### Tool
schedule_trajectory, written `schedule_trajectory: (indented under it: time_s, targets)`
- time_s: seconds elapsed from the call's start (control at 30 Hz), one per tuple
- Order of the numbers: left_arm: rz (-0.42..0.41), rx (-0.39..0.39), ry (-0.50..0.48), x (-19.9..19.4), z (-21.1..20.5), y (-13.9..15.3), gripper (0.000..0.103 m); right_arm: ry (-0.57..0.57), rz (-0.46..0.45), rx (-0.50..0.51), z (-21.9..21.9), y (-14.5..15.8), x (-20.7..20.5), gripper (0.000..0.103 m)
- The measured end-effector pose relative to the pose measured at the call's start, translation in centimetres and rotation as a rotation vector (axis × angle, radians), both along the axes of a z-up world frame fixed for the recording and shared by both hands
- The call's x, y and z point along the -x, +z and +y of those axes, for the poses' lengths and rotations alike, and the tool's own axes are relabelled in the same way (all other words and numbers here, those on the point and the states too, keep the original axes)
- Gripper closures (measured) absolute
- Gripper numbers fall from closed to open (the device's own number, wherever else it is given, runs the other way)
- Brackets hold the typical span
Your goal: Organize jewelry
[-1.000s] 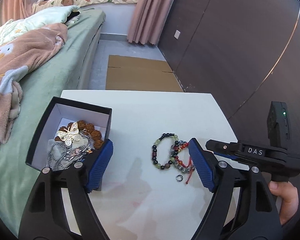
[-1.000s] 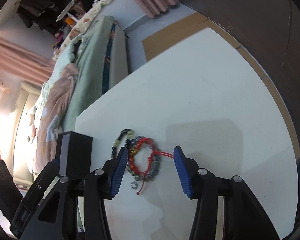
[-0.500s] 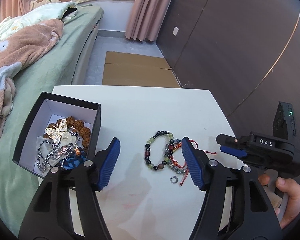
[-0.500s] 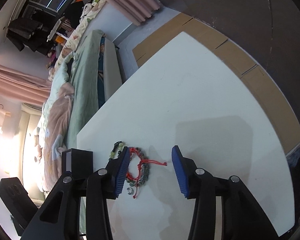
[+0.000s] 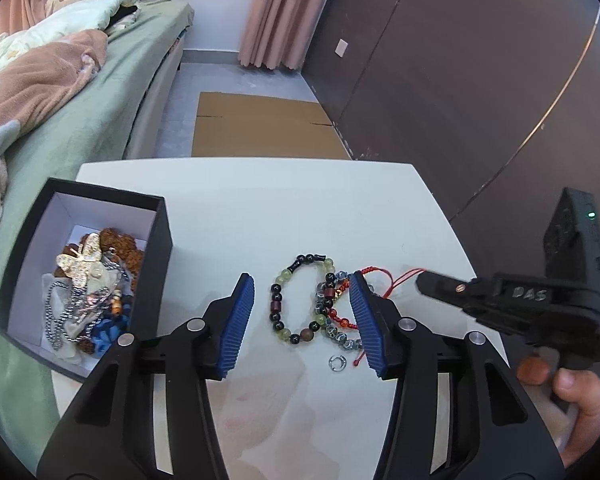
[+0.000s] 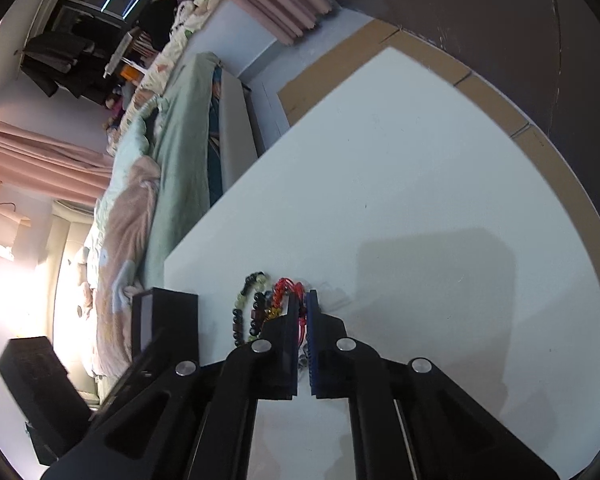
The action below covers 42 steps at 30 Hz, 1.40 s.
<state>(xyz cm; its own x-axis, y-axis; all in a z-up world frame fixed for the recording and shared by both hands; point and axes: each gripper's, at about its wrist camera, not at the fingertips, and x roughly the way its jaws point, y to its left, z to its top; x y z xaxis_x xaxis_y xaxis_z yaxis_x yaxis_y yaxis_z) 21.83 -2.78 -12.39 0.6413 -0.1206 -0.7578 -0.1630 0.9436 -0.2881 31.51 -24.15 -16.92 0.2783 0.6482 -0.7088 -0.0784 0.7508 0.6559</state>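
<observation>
On the white table (image 5: pixel 260 208), left of centre, an open black box (image 5: pixel 162 232) holds a tangle of chains and a gold butterfly piece (image 5: pixel 80 264). Just beside it lie 3 overlapping bracelets: green-and-black beads (image 5: pixel 278 308), grey beads (image 5: pixel 338 334), red cord (image 6: pixel 286 290), plus 1 small silver ring (image 5: pixel 337 363), seen only from the left wrist. The left gripper (image 5: pixel 302 320) angles down, closing around the beads without touching. The right gripper (image 6: pixel 303 320) has pinched the red cord.

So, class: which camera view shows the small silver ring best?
The left wrist view: the small silver ring lies unobstructed on the white table, below the bracelets. In the right wrist view, I cannot pick it out.
</observation>
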Motion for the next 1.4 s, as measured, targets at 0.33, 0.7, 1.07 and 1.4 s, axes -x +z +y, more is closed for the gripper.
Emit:
schedule_trajectory:
  time_s: [0.33, 0.7, 1.07, 1.4]
  targets:
    - [0.044, -0.012, -0.058, -1.9, -2.3, -2.5, 0.063, 0.009, -0.137, -0.124, -2.1, 4.1, 0.6, 0.099]
    - [0.083, -0.105, -0.067, -3.5, -4.2, -4.2, 0.093, -0.019, -0.168, -0.136, -3.9, 5.0, 0.6, 0.099]
    - [0.018, -0.018, -0.043, -1.5, -1.8, -0.6, 0.094, -0.002, -0.197, -0.154, -3.6, 5.6, 1.2, 0.099]
    - [0.05, 0.261, -0.027, -0.2, 1.2, -2.4, 0.094, 0.02, -0.206, -0.158, -2.8, 5.9, 1.6, 0.099]
